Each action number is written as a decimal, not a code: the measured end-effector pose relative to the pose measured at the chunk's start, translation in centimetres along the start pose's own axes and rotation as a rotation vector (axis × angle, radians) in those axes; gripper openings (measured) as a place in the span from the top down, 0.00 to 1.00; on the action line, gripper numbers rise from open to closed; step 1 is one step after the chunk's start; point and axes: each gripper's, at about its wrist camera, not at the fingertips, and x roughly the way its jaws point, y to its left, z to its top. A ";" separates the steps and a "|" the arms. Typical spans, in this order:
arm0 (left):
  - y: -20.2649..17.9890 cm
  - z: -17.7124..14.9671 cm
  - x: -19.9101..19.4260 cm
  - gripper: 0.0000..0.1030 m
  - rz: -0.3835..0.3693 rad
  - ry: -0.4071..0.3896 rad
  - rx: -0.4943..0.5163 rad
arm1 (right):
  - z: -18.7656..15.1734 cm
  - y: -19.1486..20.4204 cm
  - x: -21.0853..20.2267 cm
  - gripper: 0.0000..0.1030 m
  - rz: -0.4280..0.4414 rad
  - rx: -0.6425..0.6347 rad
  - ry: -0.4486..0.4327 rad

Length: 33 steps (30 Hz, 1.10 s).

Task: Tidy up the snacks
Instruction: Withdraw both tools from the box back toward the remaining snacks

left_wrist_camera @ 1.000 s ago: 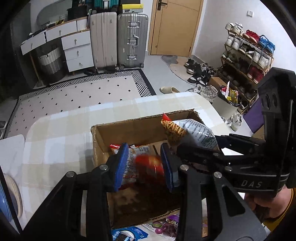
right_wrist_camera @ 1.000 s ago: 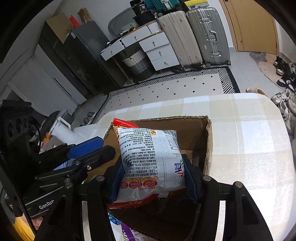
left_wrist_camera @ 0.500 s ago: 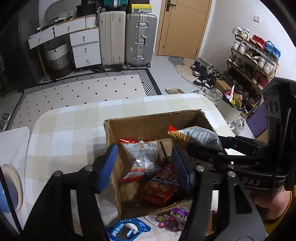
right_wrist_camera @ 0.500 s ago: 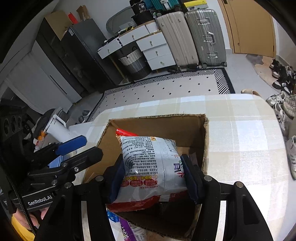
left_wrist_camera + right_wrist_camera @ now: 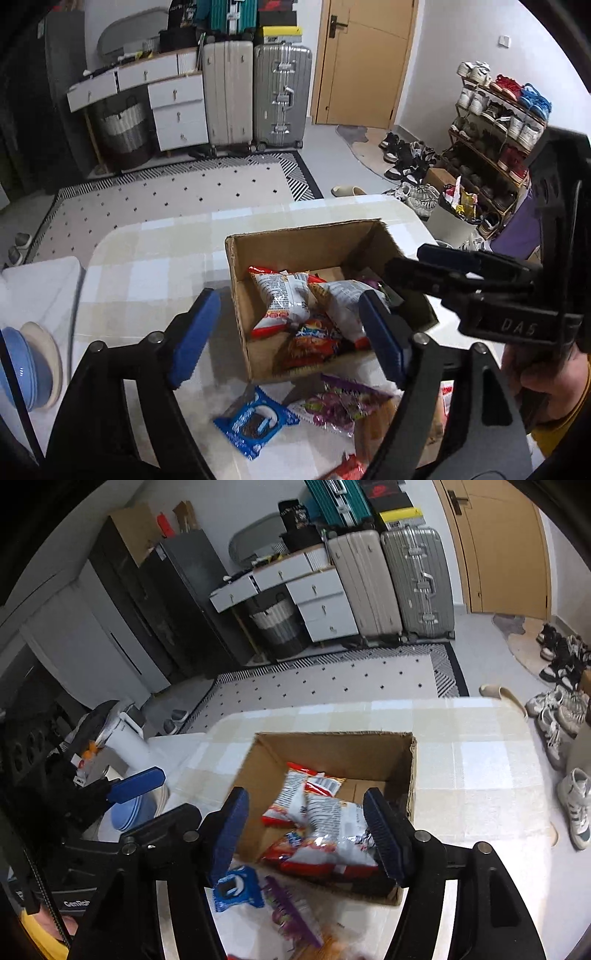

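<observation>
Above the cardboard box (image 5: 314,242): both hand-held grippers, left (image 5: 291,332) and right (image 5: 312,834), jaws just opened, empty; chip bags (image 5: 334,830) dropped inside for storage.

Both the left gripper (image 5: 290,338) and right gripper (image 5: 308,834) opened, dropped their snack bags into the cardboard box (image 5: 295,243), and rose away.

The left black gripper with blue-padded fingers (image 5: 291,332) and the right black gripper with blue pads (image 5: 308,830) both tilt downward, jaws just opened and holding nothing.
</observation>
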 end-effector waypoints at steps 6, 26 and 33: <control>-1.0 -1.4 -6.0 0.24 -0.017 -0.081 -0.001 | -1.1 2.3 -5.7 0.34 0.013 -0.029 -0.086; -3.6 -16.4 -26.9 0.00 0.042 -0.464 0.016 | -18.9 10.2 -23.6 0.01 -0.021 -0.167 -0.529; -3.1 -22.4 -28.4 0.00 0.059 -0.460 0.004 | -25.7 9.8 -24.2 0.01 -0.050 -0.145 -0.551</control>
